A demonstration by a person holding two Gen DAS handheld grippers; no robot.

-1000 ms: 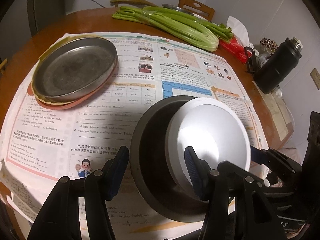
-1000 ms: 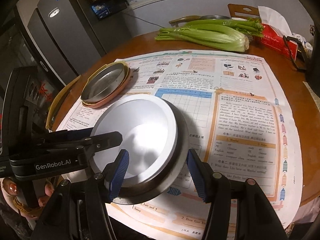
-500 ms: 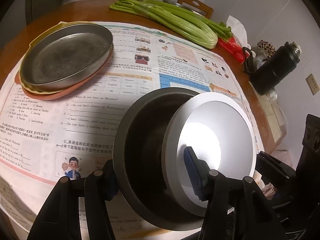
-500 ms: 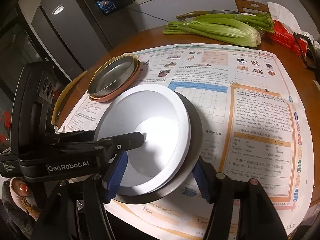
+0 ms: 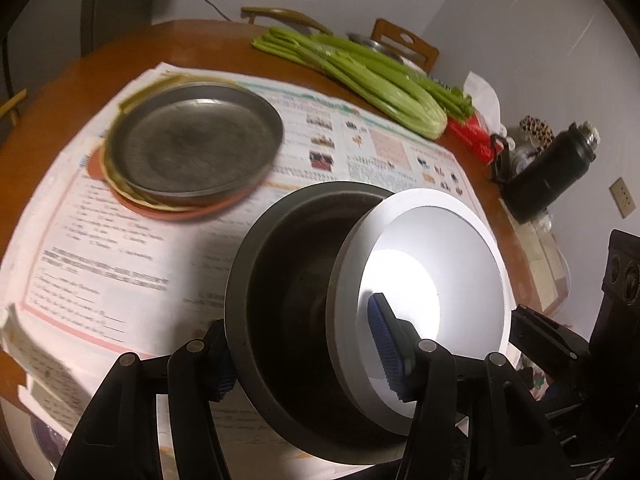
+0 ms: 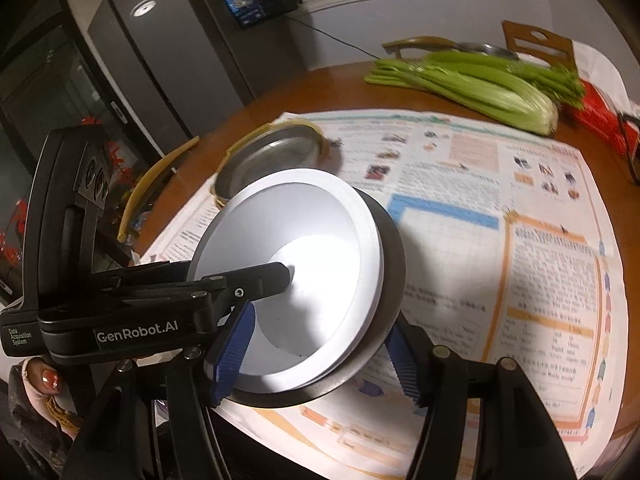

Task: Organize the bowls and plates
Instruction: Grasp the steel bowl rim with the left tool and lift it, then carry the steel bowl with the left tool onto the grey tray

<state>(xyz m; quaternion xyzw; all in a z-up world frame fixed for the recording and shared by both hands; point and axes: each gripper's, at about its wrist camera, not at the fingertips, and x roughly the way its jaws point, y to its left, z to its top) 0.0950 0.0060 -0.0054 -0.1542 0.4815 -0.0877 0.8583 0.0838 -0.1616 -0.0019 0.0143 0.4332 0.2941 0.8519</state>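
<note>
Bowls, a white bowl [image 5: 436,276] nested in a dark bowl [image 5: 280,300], rigid and slippery: left gripper [image 5: 308,344] and right gripper [image 6: 316,352] both clamp the stacked rims.

A white bowl [image 5: 436,272] sits nested inside a larger dark bowl [image 5: 280,304], its rim leaning against the dark bowl's right side; the pair is tilted and held above the paper-covered table. To the left and farther back, a round metal plate [image 5: 196,146] lies flat on top of a yellowish plate [image 5: 120,172] and an orange plate [image 5: 168,212], a stack of three.
</note>
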